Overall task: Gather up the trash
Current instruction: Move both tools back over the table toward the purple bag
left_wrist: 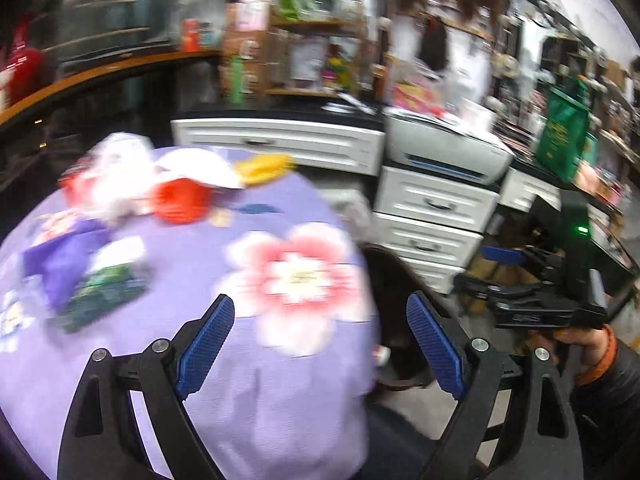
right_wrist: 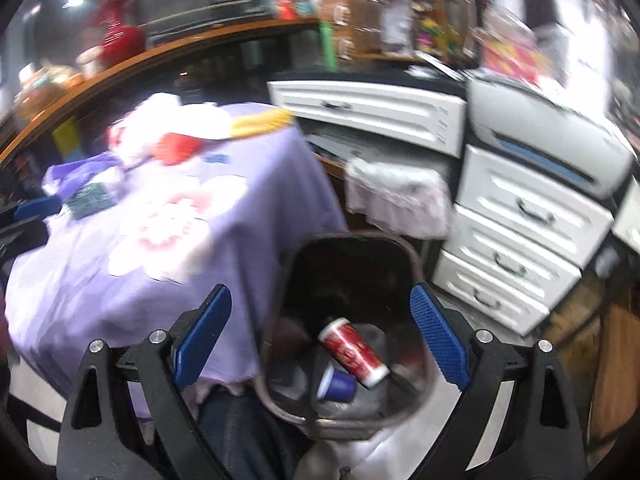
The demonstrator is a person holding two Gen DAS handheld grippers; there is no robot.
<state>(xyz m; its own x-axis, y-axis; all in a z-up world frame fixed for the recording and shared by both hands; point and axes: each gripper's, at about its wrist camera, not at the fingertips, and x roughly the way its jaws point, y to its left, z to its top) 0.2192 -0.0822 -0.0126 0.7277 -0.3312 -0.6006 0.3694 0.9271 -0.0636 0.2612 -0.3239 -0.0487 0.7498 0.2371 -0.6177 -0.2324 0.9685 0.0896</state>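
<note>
A dark trash bin (right_wrist: 416,264) stands on the floor beside a table with a purple flowered cloth (left_wrist: 248,360). A red cup (right_wrist: 354,352) and a blue cup (right_wrist: 336,384) lie inside the bin. My right gripper (right_wrist: 320,336) is open and empty, just above the bin. My left gripper (left_wrist: 320,340) is open and empty over the table's near right edge. On the table lie a red cup (left_wrist: 180,204), a green packet (left_wrist: 104,292), a purple wrapper (left_wrist: 60,264), crumpled white plastic (left_wrist: 116,176), a white piece (left_wrist: 200,168) and a yellow piece (left_wrist: 264,166). The right gripper also shows in the left wrist view (left_wrist: 480,272).
White drawers (right_wrist: 516,248) and a grey printer (right_wrist: 548,136) stand right of the bin. A white plastic bag (right_wrist: 396,196) hangs behind it. A wooden counter (left_wrist: 92,76) and cluttered shelves (left_wrist: 312,56) lie beyond the table. A person stands at the back (left_wrist: 460,28).
</note>
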